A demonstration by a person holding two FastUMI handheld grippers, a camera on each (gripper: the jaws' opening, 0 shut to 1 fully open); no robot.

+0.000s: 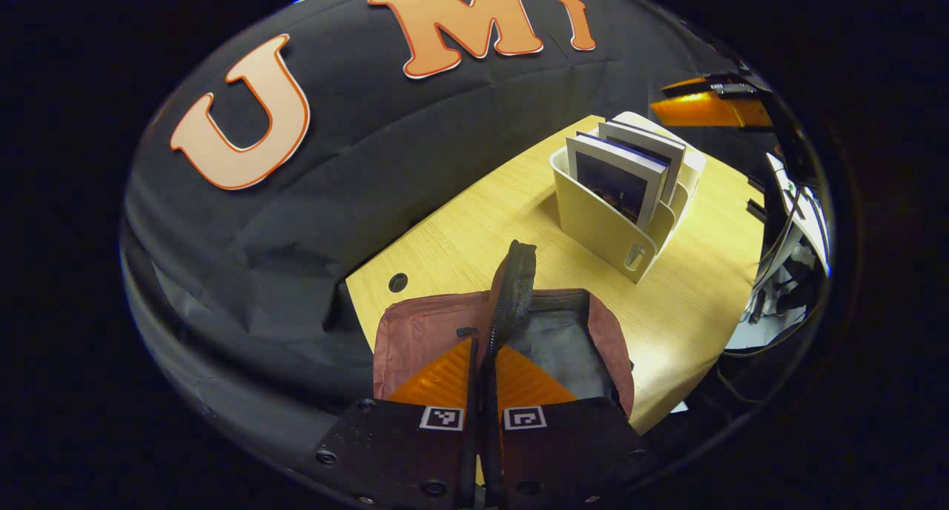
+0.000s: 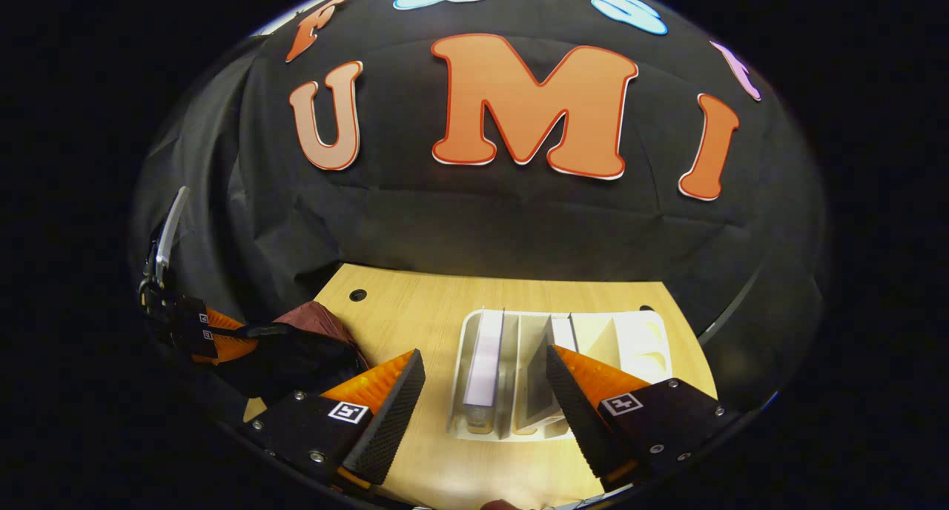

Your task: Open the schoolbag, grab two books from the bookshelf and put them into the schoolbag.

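- Down low in the left gripper view, the left hand-held gripper (image 1: 485,362) points forward over the schoolbag (image 1: 422,332), its two fingers pressed together on a dark mesh strap (image 1: 513,287) that rises upright between them.
- Below the strap the schoolbag sits at the near end of the table (image 1: 474,228), its mouth agape with a grey lining visible inside (the reddish-brown fabric folds outward around the opening).
- Farther along the table stands the cream bookshelf (image 1: 604,224), a slotted holder with two books (image 1: 621,176) upright in its compartments, well apart from the schoolbag.
- At the upper right edge of the same view the right hand-held gripper (image 1: 708,102) hangs above the bookshelf.
- Seen from the right gripper view, the right hand-held gripper (image 2: 485,391) looks steeply down on the bookshelf (image 2: 637,339), its fingers spread wide and gripping nothing.
- One book (image 2: 485,365) stands in the slot between the spread fingers; another leans in the next slot, just beside the right-hand finger.
- Off to the left of that view, the left hand-held gripper (image 2: 211,332) is tilted over the schoolbag (image 2: 319,321) (whether its jaws are closed cannot be told from here).
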